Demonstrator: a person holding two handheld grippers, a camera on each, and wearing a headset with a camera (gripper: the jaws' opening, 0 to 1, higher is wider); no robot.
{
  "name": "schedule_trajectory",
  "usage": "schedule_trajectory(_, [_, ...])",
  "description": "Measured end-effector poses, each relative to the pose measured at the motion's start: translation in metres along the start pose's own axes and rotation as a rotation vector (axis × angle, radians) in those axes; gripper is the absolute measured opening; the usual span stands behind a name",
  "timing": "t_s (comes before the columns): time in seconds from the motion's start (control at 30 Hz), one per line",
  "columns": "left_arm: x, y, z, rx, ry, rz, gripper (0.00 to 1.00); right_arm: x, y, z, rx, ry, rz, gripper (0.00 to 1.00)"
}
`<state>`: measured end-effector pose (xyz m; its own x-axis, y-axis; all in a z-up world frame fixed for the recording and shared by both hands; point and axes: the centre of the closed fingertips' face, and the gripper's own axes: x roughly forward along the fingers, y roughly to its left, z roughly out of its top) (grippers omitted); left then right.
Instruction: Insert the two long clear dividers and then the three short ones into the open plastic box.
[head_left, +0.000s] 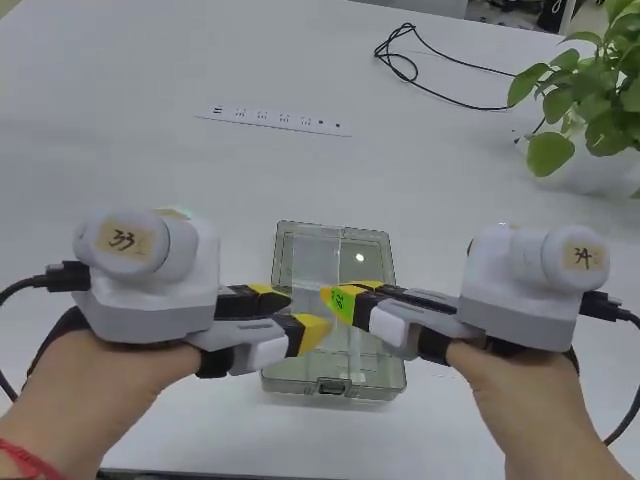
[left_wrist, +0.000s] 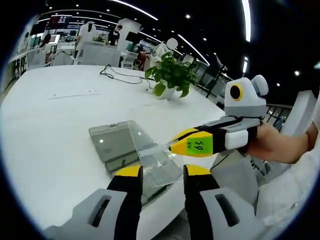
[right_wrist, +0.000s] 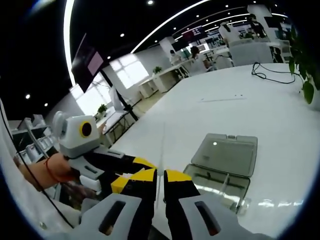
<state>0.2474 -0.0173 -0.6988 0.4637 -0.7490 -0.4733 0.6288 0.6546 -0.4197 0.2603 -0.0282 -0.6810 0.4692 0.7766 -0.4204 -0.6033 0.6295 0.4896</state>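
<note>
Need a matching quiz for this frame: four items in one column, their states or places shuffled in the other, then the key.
Items
1. left gripper
2. right gripper
3. box lid
4. power strip

States or places
A. swung open on the far side of the box
B. shut on a clear divider
C. far out on the table, well past the box
D. open, nothing between its jaws

Pairs: 1-D, 2-B, 3-A, 4-C

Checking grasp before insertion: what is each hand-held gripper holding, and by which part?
The right hand-held gripper pinches a clear divider at one end; left hand-held gripper holds nothing.
</note>
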Motion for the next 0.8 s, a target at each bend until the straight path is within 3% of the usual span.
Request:
schedule_trajectory(0.4, [-0.019, 0.019, -0.003, 0.042, -0.014, 0.009, 0.39, -0.003, -0.001, 0.009, -0.022, 0.0, -0.023, 0.07])
schedule_trajectory(0.8, [-0.04, 0.036, -0.018, 0.122, 0.002, 0.01, 0.53, -0.003, 0.0, 0.011, -0.026, 0.036, -0.05, 0.07])
